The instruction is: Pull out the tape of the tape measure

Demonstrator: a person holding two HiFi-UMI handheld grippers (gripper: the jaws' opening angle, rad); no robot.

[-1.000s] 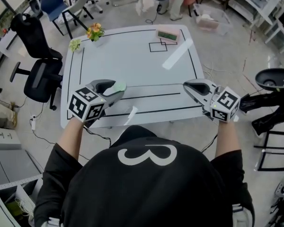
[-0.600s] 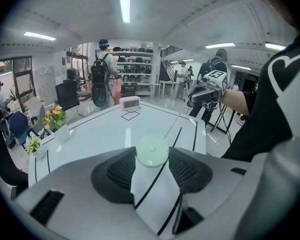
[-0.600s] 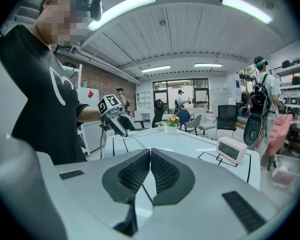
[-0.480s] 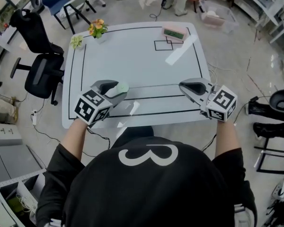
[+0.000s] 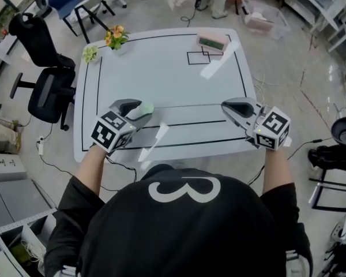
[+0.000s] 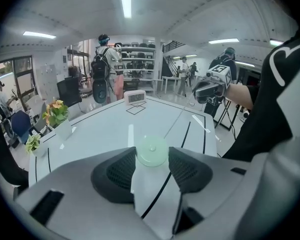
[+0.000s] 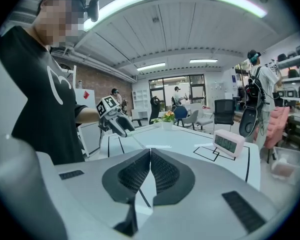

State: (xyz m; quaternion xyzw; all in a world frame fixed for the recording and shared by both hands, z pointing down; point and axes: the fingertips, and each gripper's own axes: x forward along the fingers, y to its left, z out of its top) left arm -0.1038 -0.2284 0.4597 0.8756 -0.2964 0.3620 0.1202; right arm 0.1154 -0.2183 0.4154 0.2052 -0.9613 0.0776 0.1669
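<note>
Pale green plastic marks the round case of the tape measure [image 6: 151, 151], clamped between the half-spread fingers of the left gripper [image 5: 135, 109] above the near left of the tabletop [image 5: 161, 79]. The fingers of the right gripper [image 5: 226, 105], at the near right, are pressed fully together. The thin tape [image 6: 180, 116] runs straight from the case to them, so they seem to pinch its tip, though the tip is too small to see. Over the last second little changes: both grippers sink slightly, their gap stays about the same, and the tape remains drawn out. That suggests the pull has reached its extent and the task is essentially done. Counted: one tape measure, two grippers, one pink digital clock [image 5: 212, 41] at the far right, and two small flower pots, orange-flowered [image 5: 115, 38] and pale [image 5: 90, 53], at the far left.
</note>
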